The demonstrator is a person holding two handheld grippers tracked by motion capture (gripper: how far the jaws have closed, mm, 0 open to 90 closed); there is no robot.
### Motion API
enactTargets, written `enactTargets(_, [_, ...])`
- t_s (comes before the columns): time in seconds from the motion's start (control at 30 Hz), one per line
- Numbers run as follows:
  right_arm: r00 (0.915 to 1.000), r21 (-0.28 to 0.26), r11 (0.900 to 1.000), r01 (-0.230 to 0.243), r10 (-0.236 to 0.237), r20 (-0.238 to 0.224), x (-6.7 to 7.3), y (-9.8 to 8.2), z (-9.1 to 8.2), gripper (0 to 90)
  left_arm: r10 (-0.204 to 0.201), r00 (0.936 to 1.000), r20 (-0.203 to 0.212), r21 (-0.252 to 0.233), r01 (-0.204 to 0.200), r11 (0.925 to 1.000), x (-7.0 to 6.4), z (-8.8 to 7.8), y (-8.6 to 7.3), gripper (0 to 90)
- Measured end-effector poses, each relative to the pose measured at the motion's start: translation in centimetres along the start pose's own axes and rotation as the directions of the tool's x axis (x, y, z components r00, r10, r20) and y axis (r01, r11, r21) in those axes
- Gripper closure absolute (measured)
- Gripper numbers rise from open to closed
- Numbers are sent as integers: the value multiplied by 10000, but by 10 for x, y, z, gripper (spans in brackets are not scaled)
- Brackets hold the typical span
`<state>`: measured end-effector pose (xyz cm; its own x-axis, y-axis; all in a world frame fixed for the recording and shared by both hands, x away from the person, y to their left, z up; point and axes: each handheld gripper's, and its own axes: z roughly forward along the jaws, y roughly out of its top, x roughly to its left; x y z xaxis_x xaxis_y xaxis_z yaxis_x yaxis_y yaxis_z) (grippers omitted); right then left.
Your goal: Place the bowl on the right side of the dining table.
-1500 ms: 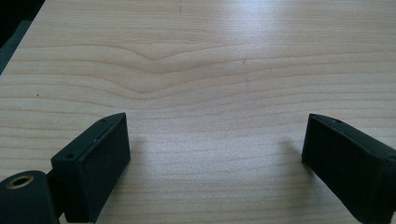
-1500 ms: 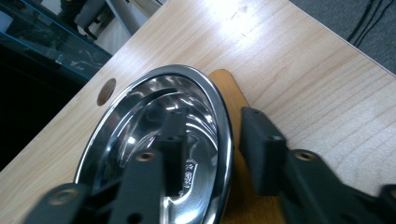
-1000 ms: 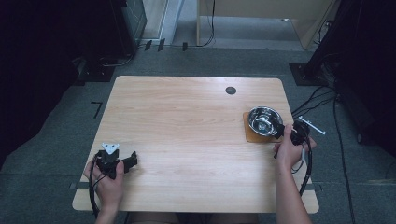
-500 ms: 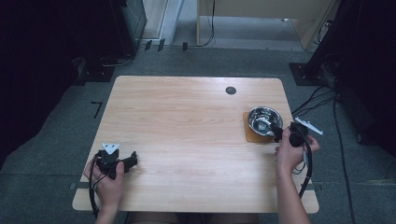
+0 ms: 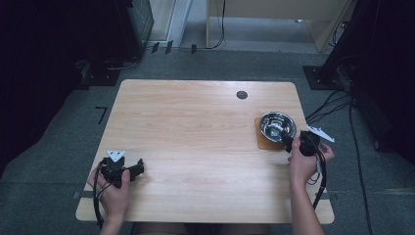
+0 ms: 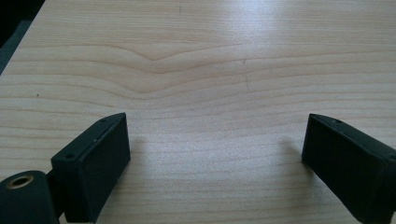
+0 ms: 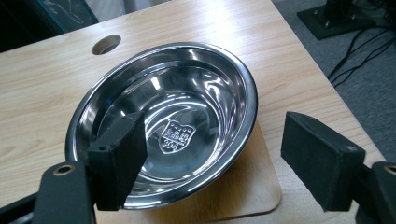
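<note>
Shiny steel bowl (image 7: 163, 121), upright on wooden board (image 7: 252, 186), table's right edge

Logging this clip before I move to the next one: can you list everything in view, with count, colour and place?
Bowl: one, shiny steel, empty, on the mat at the table's right side.
Mat: one, brown, thin, under the bowl.
Table: one, light wood, centre of the high view.
Hole: one, round, dark, in the tabletop near the far edge.
Cables: several, black, on the grey floor right of the table.
Left gripper: one, black, jaws open over bare wood at the near left, nothing between them.
Right gripper: one, black, jaws have just been opening; they straddle the bowl's near rim without pressing on it.
Hands: two, one holding each gripper.
</note>
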<state>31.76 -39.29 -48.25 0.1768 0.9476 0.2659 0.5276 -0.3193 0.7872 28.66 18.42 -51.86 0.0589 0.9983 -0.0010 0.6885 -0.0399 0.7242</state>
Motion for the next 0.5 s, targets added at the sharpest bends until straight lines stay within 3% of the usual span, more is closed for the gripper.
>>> enactTargets(0.3, [9983, -63, 9983, 587, -587, -52, 7, -2, -9, 204, -7, 10000, 4, 0, 7, 10000, 0, 0, 0, 75])
enactTargets(0.5, [9978, -103, 9978, 662, -662, -72, 9, -4, -13, 204, -16, 10000, 4, -8, 16, 10000, 0, 0, 0, 75])
